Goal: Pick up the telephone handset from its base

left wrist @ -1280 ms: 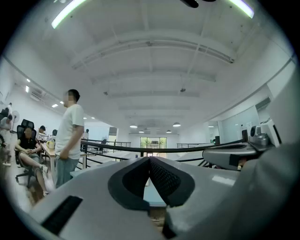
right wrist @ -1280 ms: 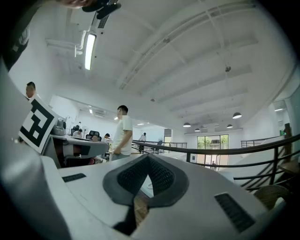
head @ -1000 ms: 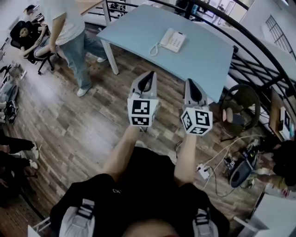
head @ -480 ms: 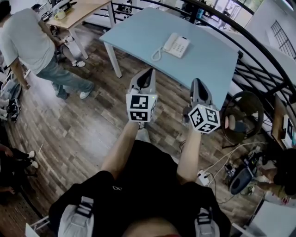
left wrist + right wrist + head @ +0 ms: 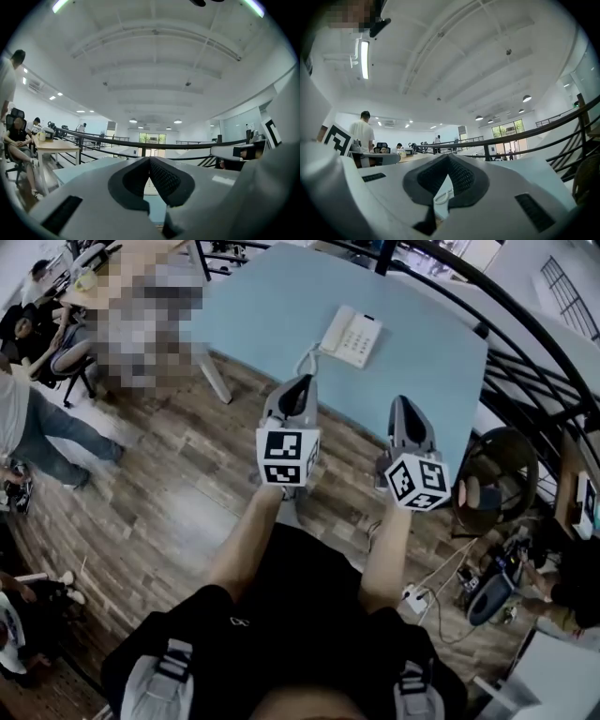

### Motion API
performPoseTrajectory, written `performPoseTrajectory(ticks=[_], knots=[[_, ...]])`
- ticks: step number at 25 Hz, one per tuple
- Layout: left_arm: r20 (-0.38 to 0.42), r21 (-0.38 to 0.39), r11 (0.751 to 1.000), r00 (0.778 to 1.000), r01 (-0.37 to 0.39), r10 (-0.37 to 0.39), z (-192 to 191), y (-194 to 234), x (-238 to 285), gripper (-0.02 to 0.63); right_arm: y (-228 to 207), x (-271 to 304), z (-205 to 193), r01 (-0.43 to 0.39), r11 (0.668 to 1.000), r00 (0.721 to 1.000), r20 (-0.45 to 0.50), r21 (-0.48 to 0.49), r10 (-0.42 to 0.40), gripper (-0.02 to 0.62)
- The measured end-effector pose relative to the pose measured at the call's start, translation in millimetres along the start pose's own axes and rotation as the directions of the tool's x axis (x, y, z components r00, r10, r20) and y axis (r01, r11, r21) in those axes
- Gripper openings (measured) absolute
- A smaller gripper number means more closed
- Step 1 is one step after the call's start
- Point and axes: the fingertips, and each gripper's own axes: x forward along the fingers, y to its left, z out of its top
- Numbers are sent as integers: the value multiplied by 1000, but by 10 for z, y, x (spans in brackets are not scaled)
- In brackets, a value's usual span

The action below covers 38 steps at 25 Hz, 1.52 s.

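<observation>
A white telephone [image 5: 354, 338] sits on the light blue table [image 5: 281, 296], its handset [image 5: 336, 329] resting along the base's left side. Its coiled cord [image 5: 308, 360] loops toward the table's near edge. My left gripper [image 5: 301, 381] is held level just short of that edge, near the cord; its jaws are shut and empty [image 5: 150, 160]. My right gripper [image 5: 401, 401] is beside it to the right, also short of the table, shut with nothing held [image 5: 448, 157]. The right gripper view shows the coiled cord [image 5: 442, 197] through the gap below the closed tips.
A black railing [image 5: 525, 343] curves behind and to the right of the table. A dark round chair [image 5: 495, 465] stands at the right, with cables and a power strip [image 5: 417, 592] on the wooden floor. People [image 5: 37, 432] stand and sit at the far left.
Both grippers have moved forward toward the table, so the telephone sits closer to their tips. The standing person at the left has walked further left.
</observation>
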Motion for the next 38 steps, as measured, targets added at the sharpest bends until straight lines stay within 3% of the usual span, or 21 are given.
performPoseTrajectory(ticks=[6,10,15,19,24,26,30,33,38], knots=[[-91,-6,1000,996,7,-7,-208,710,1079,-3,37,1401,-353,-53,998,995,-81,23,55,-6],[-153,-32,999,988,19,-24,-435,1194,1759,-3,-33,2248,-511,-48,999,992,-120,16,49,-6],[-200,-85,995,977,60,-75,-667,1377,2259,-3,-259,2640,-745,1,999,979,-205,-44,-10,-6],[-251,-116,990,963,75,-102,-937,1355,2550,-3,-552,2682,-1073,41,999,954,-297,-5,-41,-6],[-316,-132,988,942,77,-115,-1223,1282,2775,-3,-707,2827,-1539,8,993,911,-410,122,43,11],[-347,-130,989,932,64,-106,-1326,1307,2792,-3,-703,2938,-1735,-13,983,885,-455,185,97,109],[-391,-129,991,918,21,-70,-1490,1435,2840,-3,-715,3268,-2036,-41,965,831,-527,258,177,157],[-419,-128,992,907,-11,-44,-1608,1527,2858,-3,-744,3513,-2220,-31,950,798,-565,311,211,202],[-439,-131,991,898,-35,-26,-1689,1574,2843,-3,-786,3773,-2511,22,917,737,-626,399,255,225]])
